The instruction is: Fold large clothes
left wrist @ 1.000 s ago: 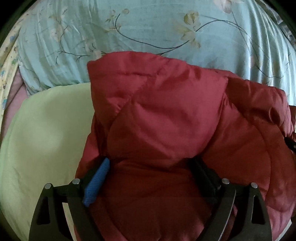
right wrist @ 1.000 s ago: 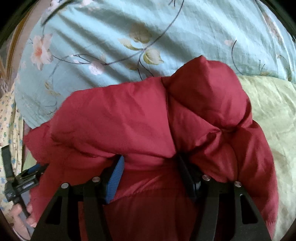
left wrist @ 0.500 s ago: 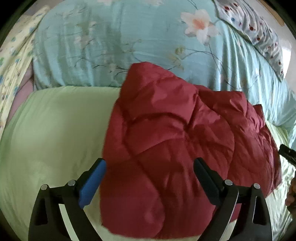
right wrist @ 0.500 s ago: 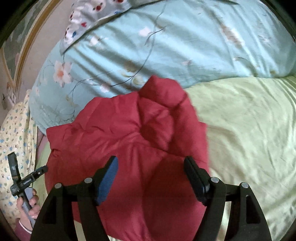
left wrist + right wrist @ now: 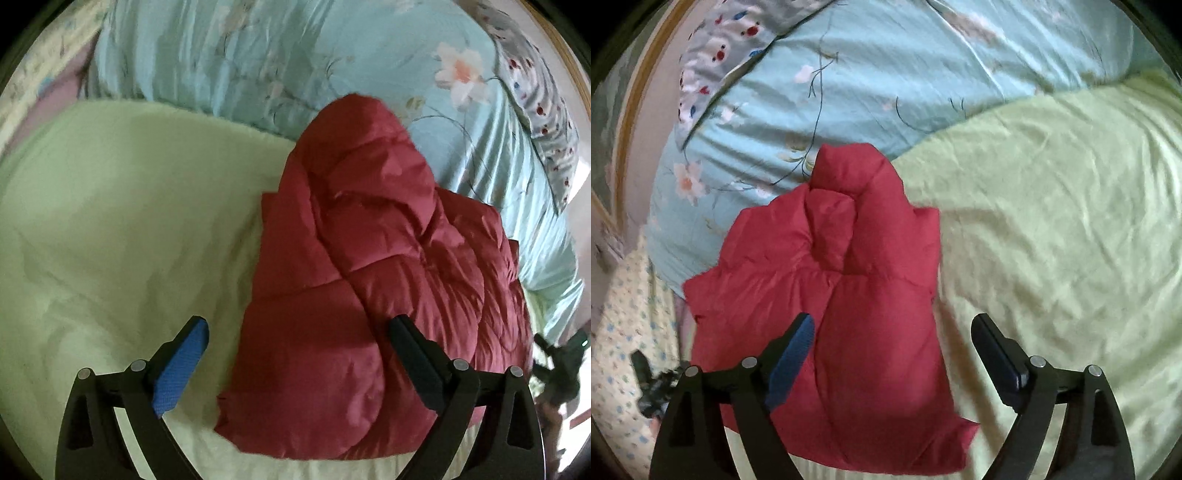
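Plainly, the left gripper (image 5: 297, 358) hangs with its jaws spread wide and nothing between them; the near edge of the red puffer jacket (image 5: 369, 280) lies below the gap. The right gripper (image 5: 892, 343) is just as wide apart and just as empty, poised over the same garment (image 5: 849, 302). Outward from both, the jacket sits as a bulky folded bundle on the pale green sheet (image 5: 110, 221), its far end at about 12 o'clock touching the blue floral quilt (image 5: 240, 62). In the right view the sheet (image 5: 1052, 221) spreads toward 3 o'clock.

I judge the jacket light and soft, padded and springy, with a smooth shell that may slip and puff back open once released. A hold on a hem, corner or quilted seam, pinching all layers, looks safer than one on a rounded panel.

No brand, label or readable writing shows on anything.
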